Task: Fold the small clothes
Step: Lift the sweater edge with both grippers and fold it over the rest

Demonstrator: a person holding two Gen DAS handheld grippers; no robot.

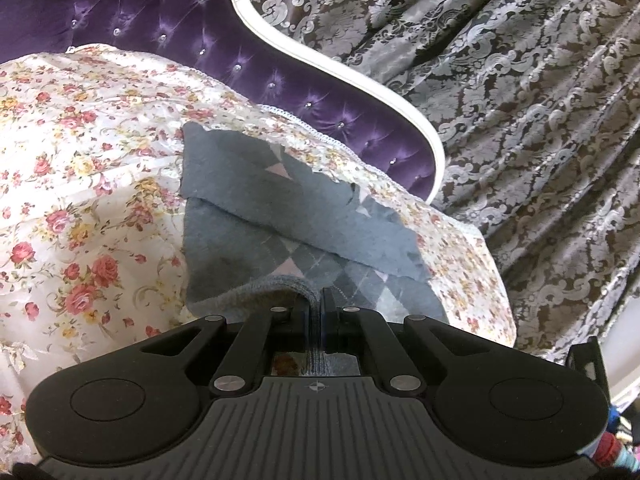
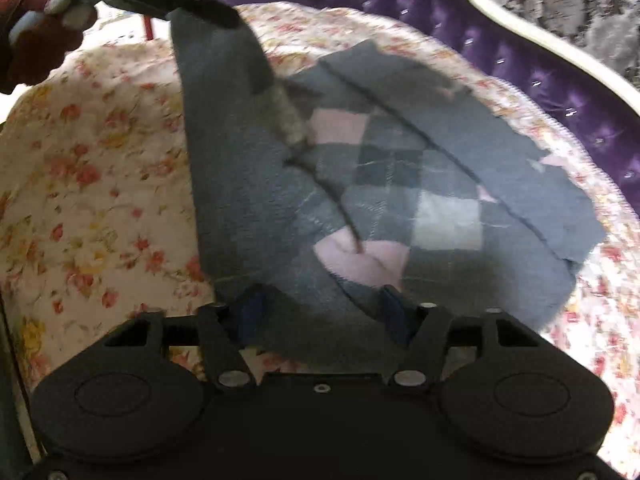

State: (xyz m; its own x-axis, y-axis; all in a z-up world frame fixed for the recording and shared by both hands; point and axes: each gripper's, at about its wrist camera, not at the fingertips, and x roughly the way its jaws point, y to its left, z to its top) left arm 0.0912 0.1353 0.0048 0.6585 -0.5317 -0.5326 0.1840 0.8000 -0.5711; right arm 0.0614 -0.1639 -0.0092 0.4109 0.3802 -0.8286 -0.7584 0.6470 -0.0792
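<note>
Left tongs (image 1: pixel 318 300) are gripping tight on the ribbed edge of the grey sweater (image 1: pixel 256 208), lifting that corner off the bed (image 1: pixel 80 160) so the cloth is hanging in a peak, seen in the right wrist view at the upper left. Holding it up is likely meant to free the layer for turning over onto the rest.

Right tongs (image 2: pixel 320 304) are standing about half open, astride the near hem of the sweater; cloth is lying between the blue pads (image 2: pixel 250 308), yet they are not visibly pressing it. Reads as either a fresh letting-go or a reach for a new grip; the picture is blurred, so which one is unclear.

Sweater is lying on the flowered bedspread, close to the bed's far edge by the purple headboard (image 1: pixel 160 20), with one flap already turned across its diamond pattern.

Patterned curtain (image 1: pixel 520 120) is hanging beyond the bed's corner.

Judgement: fold partly done; sleeves and body not yet squared.
</note>
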